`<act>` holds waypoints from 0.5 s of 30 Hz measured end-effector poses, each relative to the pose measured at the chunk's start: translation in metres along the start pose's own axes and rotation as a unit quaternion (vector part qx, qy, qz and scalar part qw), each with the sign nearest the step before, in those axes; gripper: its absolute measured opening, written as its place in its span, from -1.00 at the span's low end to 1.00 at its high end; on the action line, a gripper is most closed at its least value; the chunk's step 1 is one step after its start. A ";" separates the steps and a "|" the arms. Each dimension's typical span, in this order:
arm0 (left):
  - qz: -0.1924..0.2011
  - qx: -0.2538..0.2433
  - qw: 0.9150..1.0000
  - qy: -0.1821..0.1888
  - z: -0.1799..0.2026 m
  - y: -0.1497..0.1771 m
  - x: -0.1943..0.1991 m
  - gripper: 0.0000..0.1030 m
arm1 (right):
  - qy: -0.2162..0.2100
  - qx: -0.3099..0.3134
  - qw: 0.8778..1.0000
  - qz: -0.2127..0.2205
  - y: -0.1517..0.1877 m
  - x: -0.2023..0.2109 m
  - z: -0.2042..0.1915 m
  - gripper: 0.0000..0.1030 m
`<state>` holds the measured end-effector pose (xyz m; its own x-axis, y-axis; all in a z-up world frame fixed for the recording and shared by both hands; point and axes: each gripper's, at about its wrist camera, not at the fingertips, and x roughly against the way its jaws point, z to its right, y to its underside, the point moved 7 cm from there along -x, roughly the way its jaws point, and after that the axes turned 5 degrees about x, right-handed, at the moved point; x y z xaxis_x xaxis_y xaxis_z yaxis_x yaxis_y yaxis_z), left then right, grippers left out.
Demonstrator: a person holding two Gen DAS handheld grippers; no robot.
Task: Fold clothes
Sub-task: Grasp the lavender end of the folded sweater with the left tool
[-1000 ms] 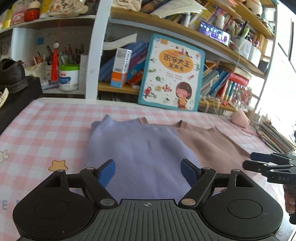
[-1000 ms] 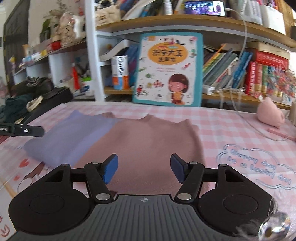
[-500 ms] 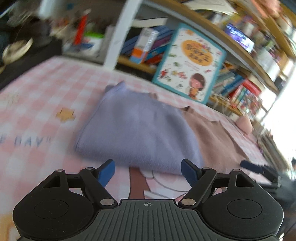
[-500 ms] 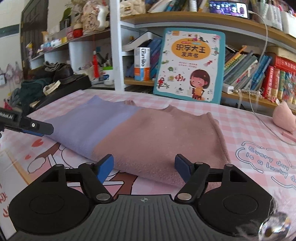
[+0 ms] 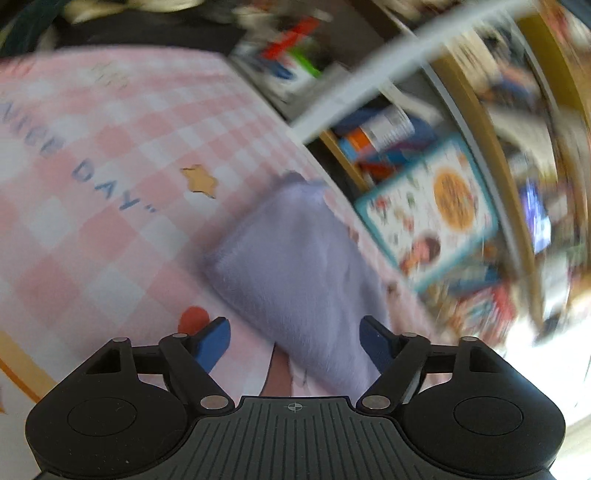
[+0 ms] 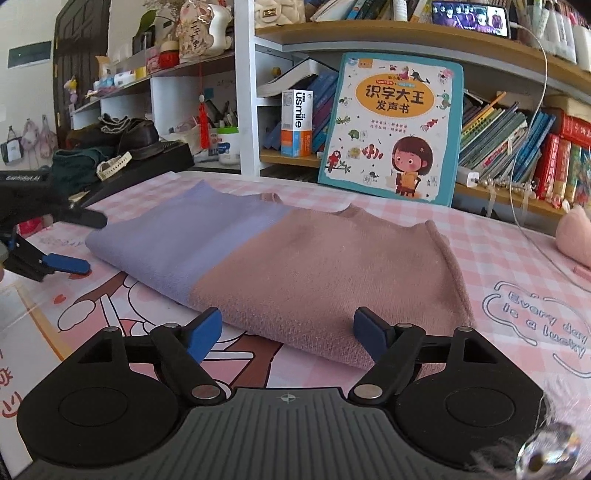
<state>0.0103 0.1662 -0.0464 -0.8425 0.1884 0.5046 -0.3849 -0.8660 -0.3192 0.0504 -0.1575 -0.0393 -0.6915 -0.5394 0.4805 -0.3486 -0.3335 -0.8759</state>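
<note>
Each hand-held gripper, left (image 5: 293,341) and right (image 6: 286,330), is matte black: a ribbed grey-black deck with a small crosshair mark, two round discs, silver pivot screws, and angled links ending in blue pads (image 6: 202,332).

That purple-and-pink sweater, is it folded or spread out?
Folded: the sweater lies as a compact, doubled slab with thick edges and no sleeves showing.

Left gripper (image 5: 293,341) fingers closing, unclamped — right gripper (image 6: 286,330) parting.

Children's picture book (image 6: 391,129) leaning upright against the bookshelf (image 6: 369,33); brown shoe (image 6: 136,134) at left; pink-checked bench (image 6: 498,236).
</note>
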 end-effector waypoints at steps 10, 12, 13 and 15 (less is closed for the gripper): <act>0.067 0.022 0.997 -0.021 -0.002 -0.009 0.000 -0.60 | -0.003 -0.006 1.000 0.000 0.000 0.000 0.001 0.49; 0.087 -0.046 0.995 -0.016 0.021 -0.007 0.005 -0.59 | -0.002 -0.008 1.000 -0.003 0.000 0.000 0.002 0.49; 0.092 -0.066 0.994 -0.010 0.030 -0.007 0.007 -0.59 | -0.002 -0.008 1.000 -0.004 0.000 -0.001 0.002 0.49; 0.100 -0.098 0.990 0.000 0.044 -0.007 0.008 -0.54 | -0.002 -0.007 1.000 -0.008 0.001 -0.002 0.001 0.49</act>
<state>0.0222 0.1534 -0.0051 -0.9091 0.0227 0.4160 -0.2765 -0.7800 -0.5614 0.0525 -0.1576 -0.0409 -0.6835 -0.5362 0.4952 -0.3688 -0.3318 -0.8683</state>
